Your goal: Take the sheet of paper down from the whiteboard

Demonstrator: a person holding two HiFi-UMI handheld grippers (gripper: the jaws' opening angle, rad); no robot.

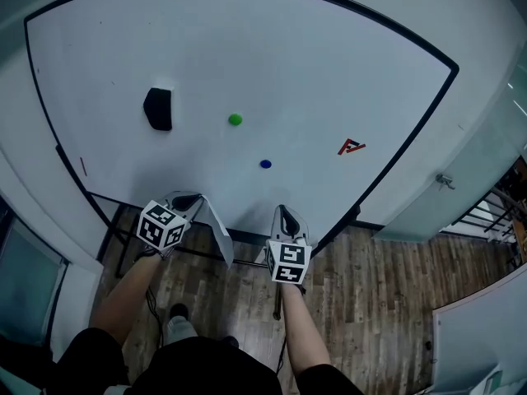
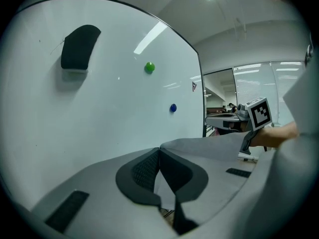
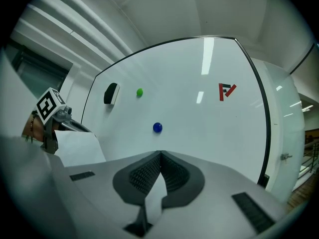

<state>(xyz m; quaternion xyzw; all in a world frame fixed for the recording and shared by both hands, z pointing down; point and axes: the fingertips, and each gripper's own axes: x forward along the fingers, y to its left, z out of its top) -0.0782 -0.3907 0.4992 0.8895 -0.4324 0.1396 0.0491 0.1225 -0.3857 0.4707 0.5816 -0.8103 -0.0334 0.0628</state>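
The white sheet of paper is off the whiteboard and hangs edge-on below its lower rim. My left gripper is shut on the sheet's top edge. In the left gripper view the paper runs rightward from the closed jaw tips. My right gripper is to the right of the sheet, pointing at the board's lower edge, with its jaws shut and nothing visibly held. In the right gripper view the paper shows at the left, apart from these jaws.
On the board are a black eraser, a green magnet, a blue magnet and a red logo. The board stands on a dark frame over a wood floor. A glass partition is at the right.
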